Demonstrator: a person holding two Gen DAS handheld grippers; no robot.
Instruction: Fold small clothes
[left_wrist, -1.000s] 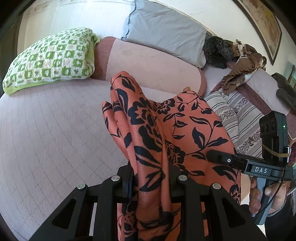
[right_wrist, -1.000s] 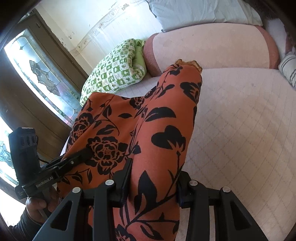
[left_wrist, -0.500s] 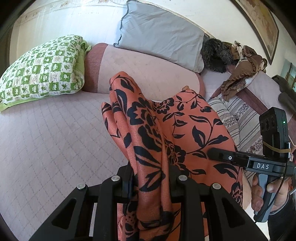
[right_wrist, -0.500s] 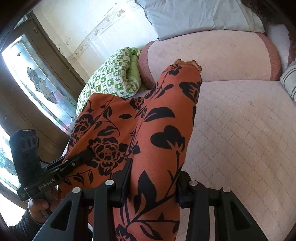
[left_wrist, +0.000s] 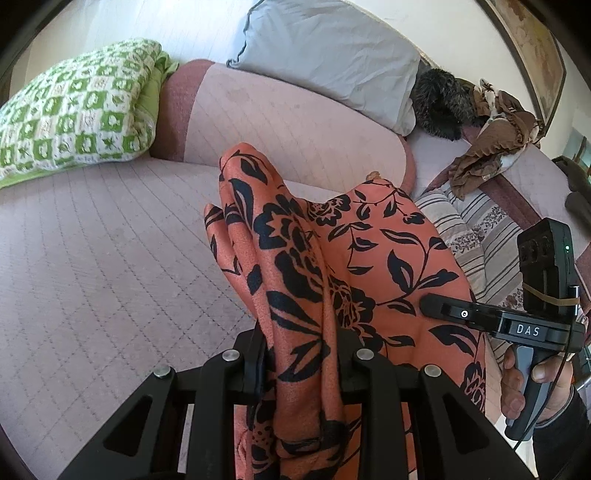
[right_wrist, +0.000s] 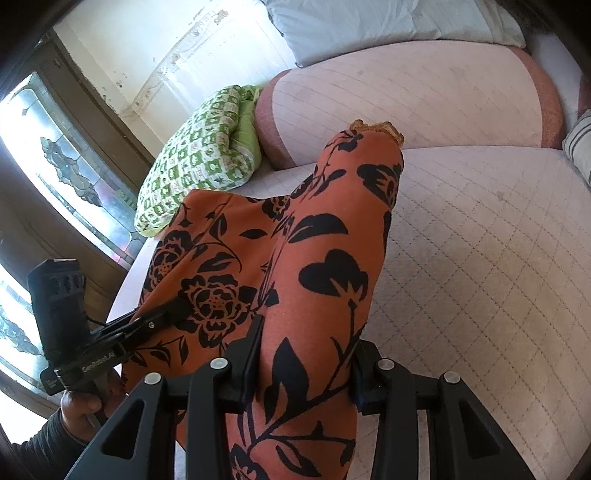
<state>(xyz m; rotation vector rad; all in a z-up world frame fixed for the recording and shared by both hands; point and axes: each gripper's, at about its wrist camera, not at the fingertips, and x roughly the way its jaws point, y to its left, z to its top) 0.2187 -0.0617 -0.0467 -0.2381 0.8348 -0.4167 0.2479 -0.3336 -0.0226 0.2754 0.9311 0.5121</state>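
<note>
Orange floral garment (left_wrist: 332, 266) hangs bunched above the pink quilted bed (left_wrist: 110, 266), pinched by both tongs. Left tongs (left_wrist: 301, 363) clamp a gathered fold; right tongs (right_wrist: 306, 369) clamp another. Green checked pillow (left_wrist: 74, 114) lies beside the bolster (left_wrist: 288, 125).

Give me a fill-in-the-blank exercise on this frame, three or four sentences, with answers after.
1. Both the left gripper and the right gripper are shut on the same orange cloth, printed with ____ flowers.
2. The checkered pillow is white and ____.
3. A grey pillow leans behind the pink ____.
4. The brown garment lies next to a dark ____ item.

Answers: black; green; bolster; furry
</note>
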